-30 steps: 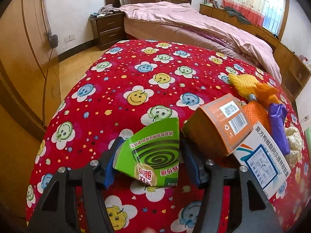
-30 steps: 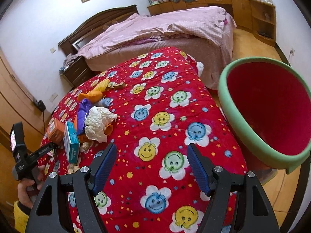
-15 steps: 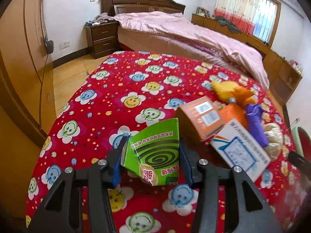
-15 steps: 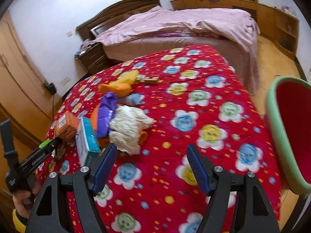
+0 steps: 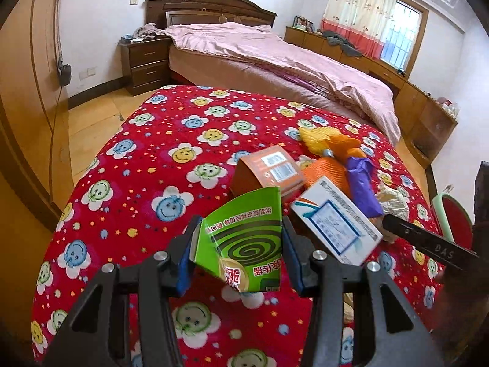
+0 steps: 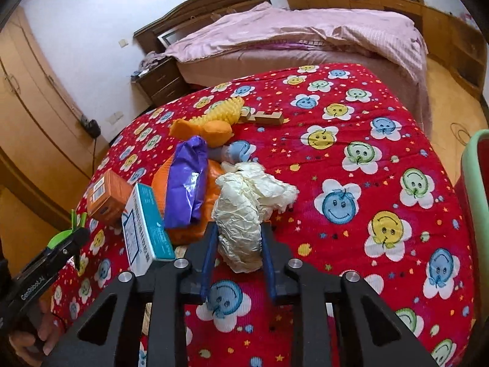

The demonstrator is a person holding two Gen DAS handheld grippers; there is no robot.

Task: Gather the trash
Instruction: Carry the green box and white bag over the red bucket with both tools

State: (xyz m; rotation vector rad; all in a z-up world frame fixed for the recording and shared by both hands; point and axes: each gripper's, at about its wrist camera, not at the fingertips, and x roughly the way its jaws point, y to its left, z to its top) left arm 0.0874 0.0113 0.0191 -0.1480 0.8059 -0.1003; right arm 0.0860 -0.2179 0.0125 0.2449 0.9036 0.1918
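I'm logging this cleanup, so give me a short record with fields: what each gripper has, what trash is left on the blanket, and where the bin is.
left gripper: shut on green carton
right gripper: jaws just closing, pads on crumpled paper
left on blanket: orange box, white and teal box, purple wrapper, orange net
bin: right edge, red inside

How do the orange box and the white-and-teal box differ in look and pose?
The orange box is squat and blocky; the white-and-teal box is long and slim. The orange one shows barcode labels on its upper face, the white-and-teal one a framed blue-and-white print. Both lie side by side on the red smiley blanket, untouched by either gripper.
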